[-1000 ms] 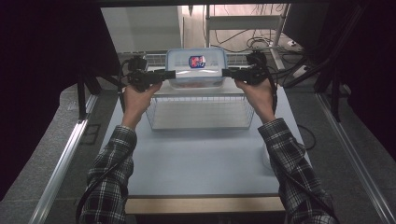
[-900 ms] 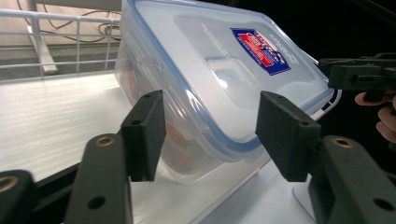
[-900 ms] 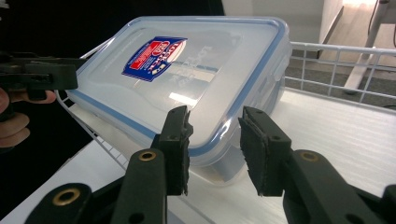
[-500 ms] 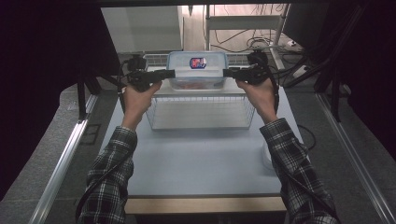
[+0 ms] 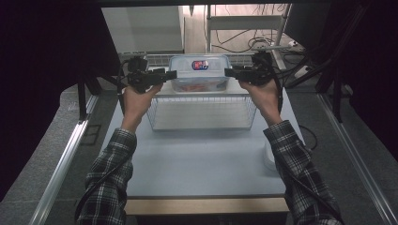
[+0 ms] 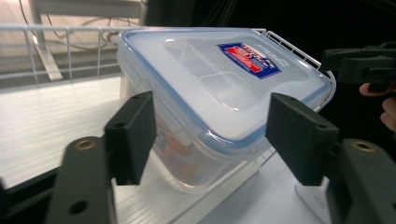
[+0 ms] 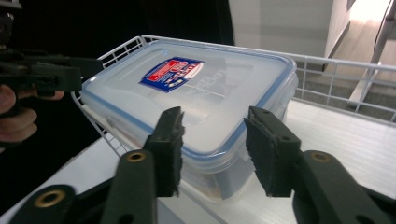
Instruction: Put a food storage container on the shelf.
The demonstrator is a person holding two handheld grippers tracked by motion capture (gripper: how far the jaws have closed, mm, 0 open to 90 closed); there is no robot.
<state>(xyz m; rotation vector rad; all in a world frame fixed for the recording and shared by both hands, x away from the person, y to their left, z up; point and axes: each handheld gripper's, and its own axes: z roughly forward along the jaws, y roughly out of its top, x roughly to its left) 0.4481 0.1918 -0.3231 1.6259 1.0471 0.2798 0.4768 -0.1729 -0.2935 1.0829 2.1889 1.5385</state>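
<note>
Both tools open, jaws just widened — left tool (image 5: 171, 74) and right tool (image 5: 228, 72) flanking the lidded container (image 5: 200, 72), not gripping. Risk of the container sitting askew on the wire basket (image 5: 202, 112) rim — liable to tip.

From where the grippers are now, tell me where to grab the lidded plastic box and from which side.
Grip the plastic box at its two short ends, just under the blue-edged lid, left gripper coming from its left, right gripper from its right. The box is probably too wide for one gripper, and both grippers already face those ends with jaws apart. It sits in the wire basket, so lift straight up.
</note>
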